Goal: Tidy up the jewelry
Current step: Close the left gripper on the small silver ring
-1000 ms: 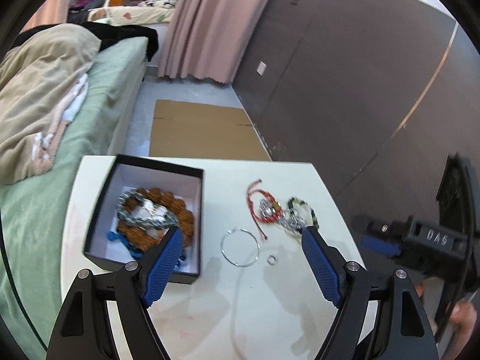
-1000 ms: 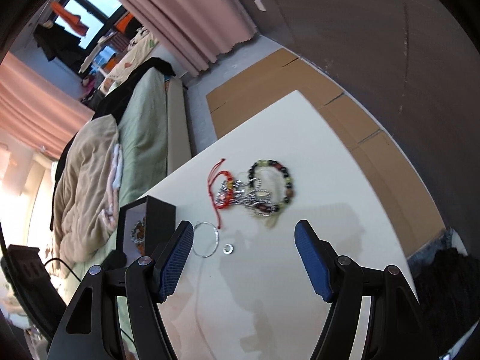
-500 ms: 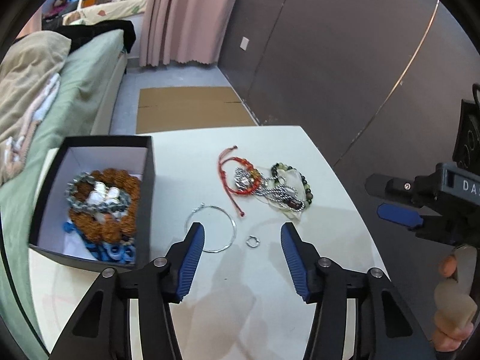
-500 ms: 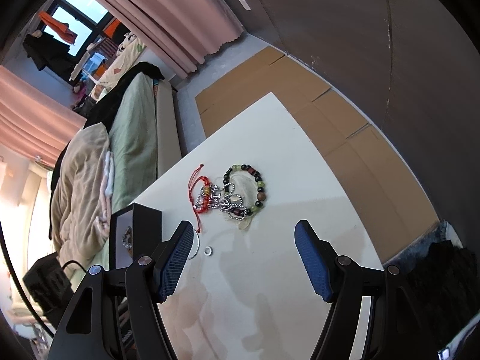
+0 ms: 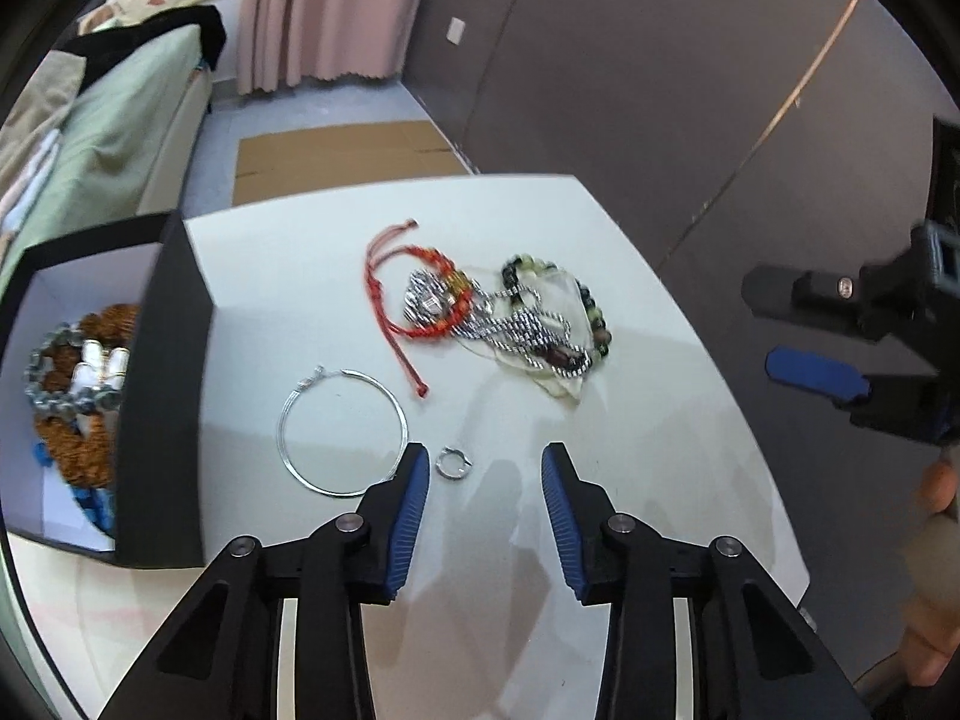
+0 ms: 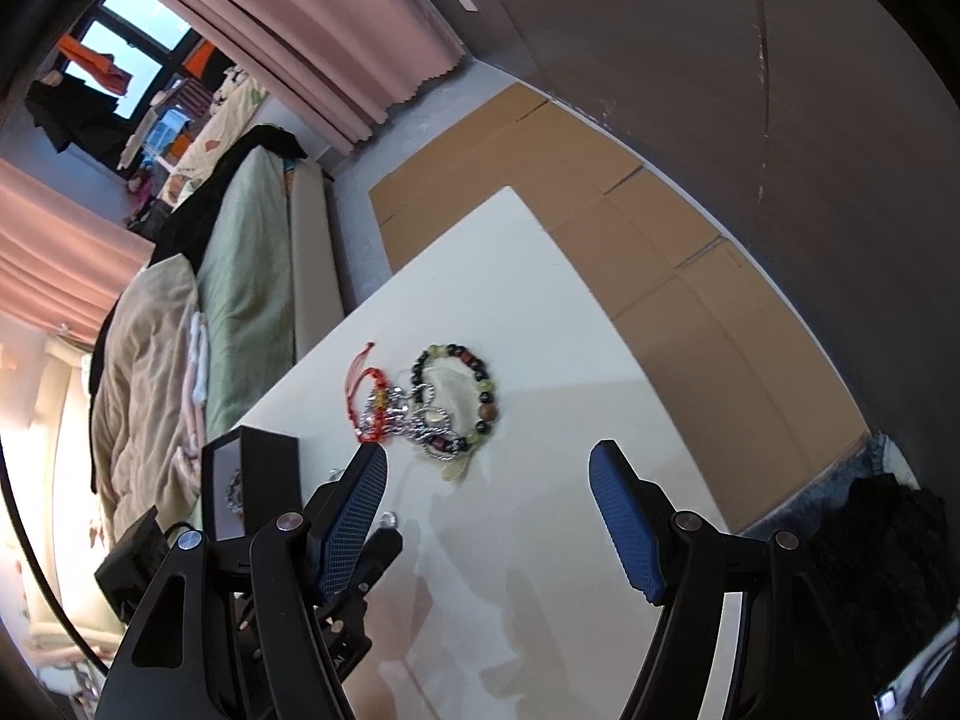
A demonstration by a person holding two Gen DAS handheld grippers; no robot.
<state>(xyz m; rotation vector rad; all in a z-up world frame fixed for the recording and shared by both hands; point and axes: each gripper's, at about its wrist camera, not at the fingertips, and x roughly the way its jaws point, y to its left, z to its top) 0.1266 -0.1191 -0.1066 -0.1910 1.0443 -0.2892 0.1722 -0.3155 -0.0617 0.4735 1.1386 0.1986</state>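
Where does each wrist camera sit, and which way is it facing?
Left wrist: on the left gripper, facing the white table, small ring, hoop and black box; right gripper at right.
Right wrist: on the right gripper, higher and tilted, facing the beaded bracelet.
Shared: the red cord bracelet, table, box.

One black box (image 5: 162,396), one silver hoop (image 5: 342,429), one small ring (image 5: 451,463), one red cord bracelet (image 5: 420,294), one beaded bracelet (image 5: 591,312)

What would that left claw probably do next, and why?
Probably ease down and slightly left to pinch the small silver ring. The left gripper is open and empty, and the ring lies on the white table just ahead of its left fingertip, beside the wire hoop, outside the black box.
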